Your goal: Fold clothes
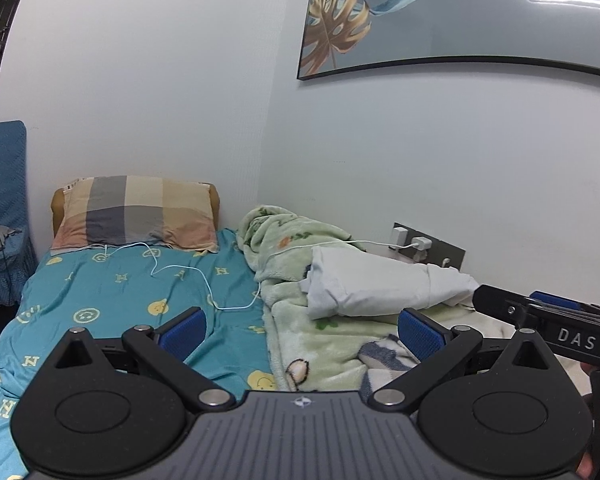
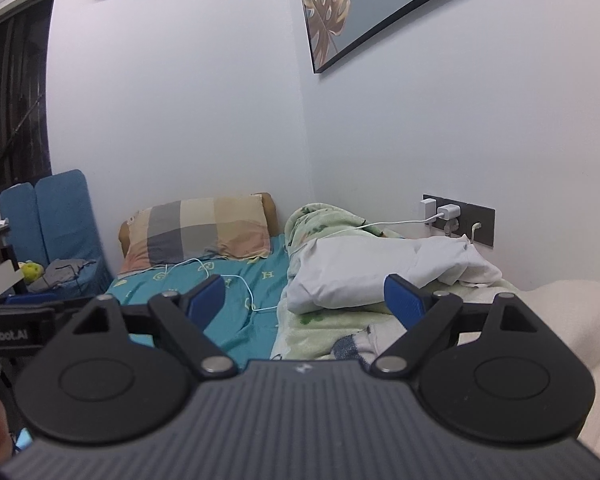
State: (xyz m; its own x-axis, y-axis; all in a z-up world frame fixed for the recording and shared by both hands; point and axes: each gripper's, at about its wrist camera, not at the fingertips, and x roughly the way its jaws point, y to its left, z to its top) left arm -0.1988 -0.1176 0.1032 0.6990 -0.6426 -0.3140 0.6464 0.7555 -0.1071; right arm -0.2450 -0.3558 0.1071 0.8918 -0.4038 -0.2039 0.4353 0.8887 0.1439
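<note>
The white garment [image 2: 384, 270] lay bunched right of centre on the green blanket [image 1: 300, 344], its far end hidden in folds. Left gripper [image 1: 300, 330] and right gripper [image 2: 306, 300] both gaped wide, nothing between them; a striped cloth [image 1: 384, 360] sat half-hidden behind the jaws.
</note>
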